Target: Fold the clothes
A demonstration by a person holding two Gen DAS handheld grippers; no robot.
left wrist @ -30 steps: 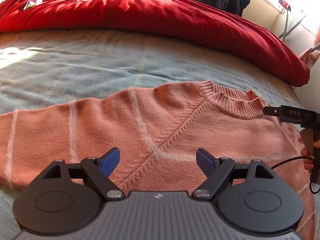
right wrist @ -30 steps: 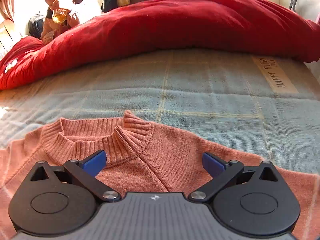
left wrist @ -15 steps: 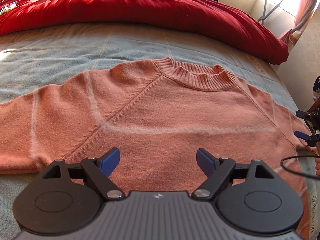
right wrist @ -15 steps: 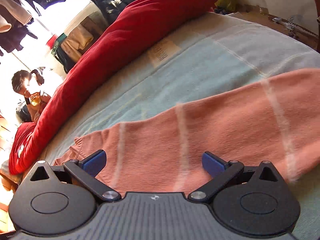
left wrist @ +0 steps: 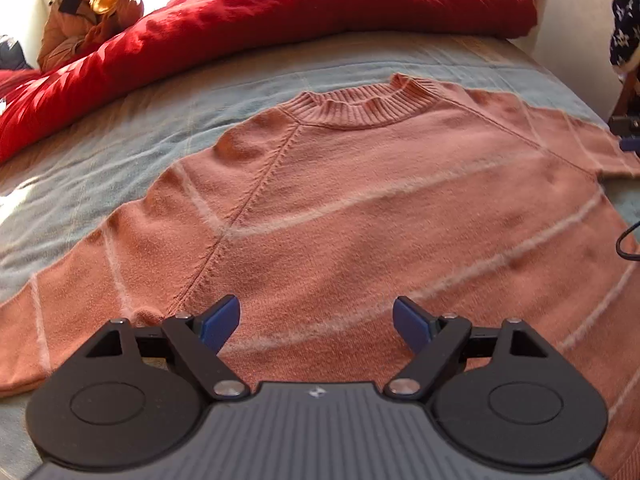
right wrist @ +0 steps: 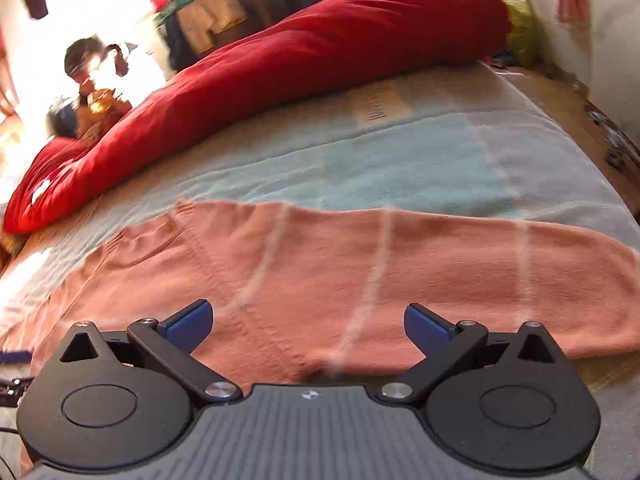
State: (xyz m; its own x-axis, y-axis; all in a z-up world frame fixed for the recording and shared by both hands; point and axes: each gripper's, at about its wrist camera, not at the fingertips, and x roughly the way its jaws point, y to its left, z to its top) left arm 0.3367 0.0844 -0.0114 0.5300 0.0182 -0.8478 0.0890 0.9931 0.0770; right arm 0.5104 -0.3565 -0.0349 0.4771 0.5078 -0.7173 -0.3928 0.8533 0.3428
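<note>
Bare bed (left wrist: pixel 120 128) surface lies open to me between the sweater (left wrist: pixel 360 208) and the red duvet (left wrist: pixel 280 12), which walls off the far side. Right of the sweater's sleeve (right wrist: pixel 520 280) the bed is bare. A black cable (left wrist: pixel 624 240) intrudes at the near right.

Each gripper, left (left wrist: pixel 316 322) and right (right wrist: pixel 308 326), is built of matte black linkage arms on round discs, fastened with silver screws, tipped with blue fingertips (left wrist: pixel 220 320), behind a ribbed grey body.
</note>
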